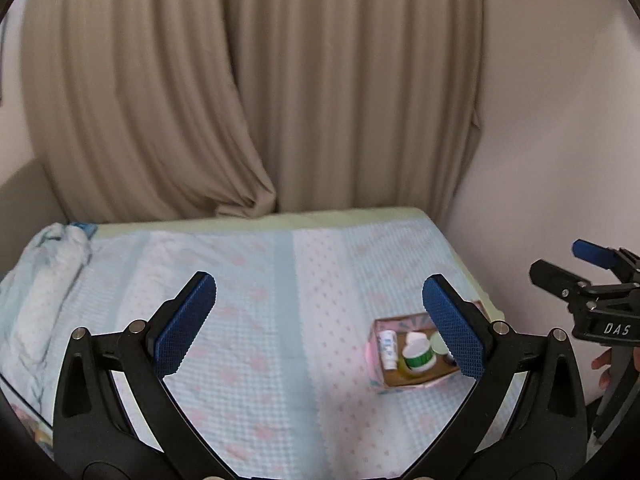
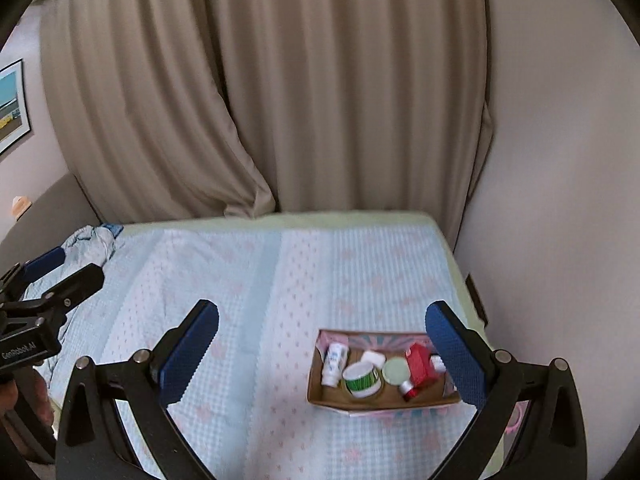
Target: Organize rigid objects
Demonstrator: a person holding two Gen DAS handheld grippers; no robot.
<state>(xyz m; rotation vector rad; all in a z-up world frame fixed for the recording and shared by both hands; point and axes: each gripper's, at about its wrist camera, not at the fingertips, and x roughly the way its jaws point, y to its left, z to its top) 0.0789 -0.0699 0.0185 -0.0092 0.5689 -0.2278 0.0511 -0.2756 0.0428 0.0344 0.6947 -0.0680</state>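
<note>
An open cardboard box [image 2: 320, 394] lies on the bed at the right, also in the left wrist view [image 1: 378, 364]. It holds a white tube [image 2: 334, 364], a white jar with a green band [image 2: 362, 380], a pale green lid [image 2: 395, 371], a red box [image 2: 420, 364] and a small red-capped item [image 2: 408, 388]. The tube [image 1: 388, 346] and jar [image 1: 418, 354] show in the left view too. My left gripper [image 1: 320, 326] is open and empty above the bed, left of the box. My right gripper [image 2: 322, 354] is open and empty above the box.
The bed has a light blue sheet with pink marks [image 2: 248, 280]. A rumpled blanket [image 1: 44, 280] lies at its left edge. Beige curtains [image 2: 300, 100] hang behind. A wall [image 2: 560, 200] runs close along the bed's right side.
</note>
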